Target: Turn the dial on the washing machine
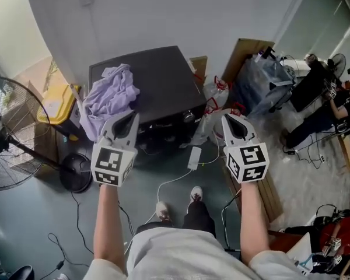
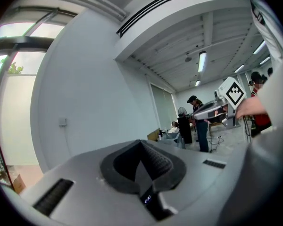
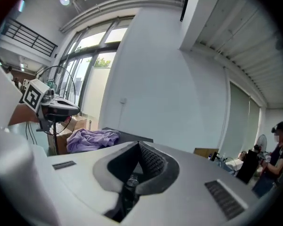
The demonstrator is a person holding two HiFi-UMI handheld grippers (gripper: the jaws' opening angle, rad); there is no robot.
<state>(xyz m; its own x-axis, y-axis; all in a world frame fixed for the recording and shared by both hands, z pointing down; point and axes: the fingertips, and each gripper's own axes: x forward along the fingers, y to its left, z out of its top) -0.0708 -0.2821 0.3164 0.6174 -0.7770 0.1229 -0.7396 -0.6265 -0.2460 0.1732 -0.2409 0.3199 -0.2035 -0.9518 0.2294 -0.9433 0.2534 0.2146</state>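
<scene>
The dark washing machine (image 1: 157,77) stands against the wall ahead of me, with a purple cloth (image 1: 109,100) heaped on its left side. A small silvery dial (image 1: 188,116) shows on its front right edge. Both grippers hover in the air short of the machine, pointing forward and up. My left gripper (image 1: 130,117) is shut with nothing between its jaws, close to the cloth. My right gripper (image 1: 228,118) is shut and empty too, to the right of the dial and apart from it. The right gripper view shows the machine's top (image 3: 132,137) and the cloth (image 3: 91,140) just beyond the closed jaws.
A standing fan (image 1: 10,134) and a yellow container (image 1: 56,103) are on the left. Plastic bags (image 1: 214,101), cardboard (image 1: 246,54) and a wooden plank (image 1: 268,194) crowd the right. A white adapter (image 1: 194,157) with cable lies by my feet (image 1: 179,202). A person (image 1: 329,112) sits far right.
</scene>
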